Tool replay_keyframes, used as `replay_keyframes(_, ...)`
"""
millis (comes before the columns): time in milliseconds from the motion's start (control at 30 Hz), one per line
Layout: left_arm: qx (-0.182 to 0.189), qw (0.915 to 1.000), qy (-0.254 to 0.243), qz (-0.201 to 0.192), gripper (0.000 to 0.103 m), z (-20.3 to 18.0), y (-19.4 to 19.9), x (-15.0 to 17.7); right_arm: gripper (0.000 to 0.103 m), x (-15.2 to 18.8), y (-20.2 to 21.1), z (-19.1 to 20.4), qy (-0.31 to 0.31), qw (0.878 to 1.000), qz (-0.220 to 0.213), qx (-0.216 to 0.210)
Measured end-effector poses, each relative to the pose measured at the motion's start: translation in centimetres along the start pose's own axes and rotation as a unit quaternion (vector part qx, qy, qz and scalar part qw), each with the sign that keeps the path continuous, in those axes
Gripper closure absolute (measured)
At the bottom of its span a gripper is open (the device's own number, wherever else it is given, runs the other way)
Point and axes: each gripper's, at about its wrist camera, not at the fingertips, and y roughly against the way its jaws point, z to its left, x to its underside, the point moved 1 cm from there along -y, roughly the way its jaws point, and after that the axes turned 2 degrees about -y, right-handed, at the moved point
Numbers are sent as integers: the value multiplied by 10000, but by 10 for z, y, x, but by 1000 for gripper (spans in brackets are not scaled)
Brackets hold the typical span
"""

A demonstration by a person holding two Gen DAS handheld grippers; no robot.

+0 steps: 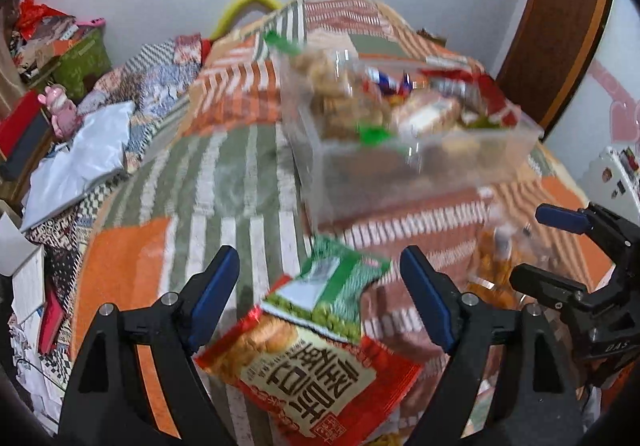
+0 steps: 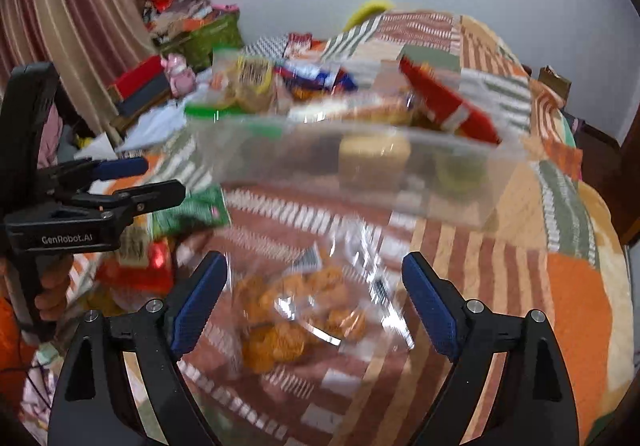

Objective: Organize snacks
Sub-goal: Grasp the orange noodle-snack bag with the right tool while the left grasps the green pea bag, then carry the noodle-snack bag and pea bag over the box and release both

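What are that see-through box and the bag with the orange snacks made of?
The box looks like stiff clear plastic: its straight walls show the snacks inside. The bag seems thin glossy plastic film: it crinkles and throws bright glints. Blur leaves both a bit uncertain.

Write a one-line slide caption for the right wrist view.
Open right gripper above a clear bag of orange snacks on the patchwork bedspread, before a filled clear bin.

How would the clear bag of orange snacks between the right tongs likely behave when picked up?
The clear bag of orange snacks looks thin and crinkly, so probably floppy, sagging around its loose pieces. The glossy film may slip on the right tongs. The contents look brittle; a hard squeeze could crush them.
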Motion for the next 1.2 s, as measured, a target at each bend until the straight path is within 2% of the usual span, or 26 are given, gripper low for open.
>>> replay_keyframes(67, 62, 9999, 0, 126, 22, 0, -6, 5, 15, 5, -7, 0, 68, 9999, 121, 67)
replay_keyframes(133, 142, 9996, 38, 256, 31, 1, -13, 8, 6, 6, -10, -3, -20, 9997, 215, -69)
replay_keyframes(233, 156, 9991, 94, 381, 43, 2, -21, 9, 4, 8, -13, -6, -131, 9992, 298, -237)
replay_keyframes(300, 189, 9989, 132, 409, 47, 2, -24, 10, 4, 9, -16, -6, -128, 9989, 368, -273)
replay_keyframes(567, 128, 9996, -105, 237, 49, -8, -17, 17, 3, 14, -27, 3, 108, 9980, 570, -244)
replay_keyframes(700, 112, 9998, -126, 135, 50, -11, -9, 22, 9, 15, -24, 2, 121, 9985, 507, -192)
replay_keyframes(867, 227, 9997, -119, 45, 50, -16, 6, 29, 22, 16, -18, 0, 107, 9992, 380, -104)
replay_keyframes(933, 253, 9996, -114, 4, 50, -20, 12, 31, 30, 15, -16, -1, 80, 9993, 344, -98)
replay_keyframes(1200, 381, 9987, -89, -322, 50, -30, 41, 28, 31, 15, 1, -6, 9, 10000, 74, 35)
